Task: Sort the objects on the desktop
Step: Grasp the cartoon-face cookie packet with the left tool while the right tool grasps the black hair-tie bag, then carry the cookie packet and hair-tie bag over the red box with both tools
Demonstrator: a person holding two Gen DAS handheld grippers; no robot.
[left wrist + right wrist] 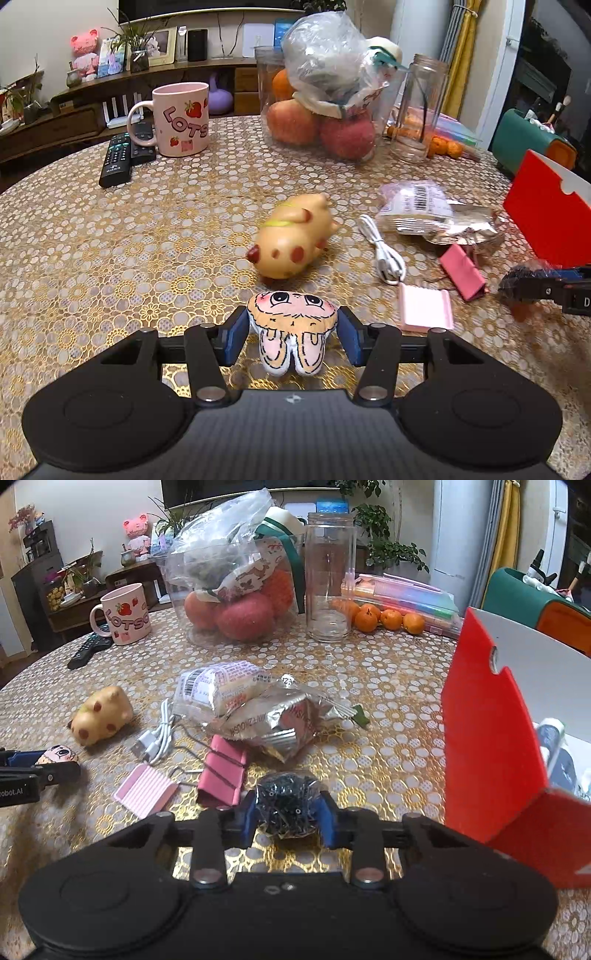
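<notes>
Round table (110, 229) under a gold lace cloth, stretching ahead of both claws. Red box (491, 746) open just right of the right gripper (286, 810), white inside, some items already lying in it. Far ahead: clear fruit bowl (236, 620), glass jar (328, 576), pink mug (183, 118), remotes beside it. Crumpled snack packets (255, 705) in the middle ground ahead of the right claw. Tan toy pig (295, 236) on its side, just ahead of the left gripper (291, 332), not touching it. White USB cable (384, 251), pink binder clip (221, 775) and small pink striped clip (146, 790) between the two claws. Left jaws pinching a soft plush figure (291, 325) at both sides of its head, legs dangling toward the camera; probably light, squashy, forgiving of a firm squeeze, best held across the stuffed middle as now. Right jaws pressed on a clear bag of small dark screws (286, 805); likely heavy for its size, slippery film, contents liable to shift, so better gripped across the bulk than by the loose plastic.
</notes>
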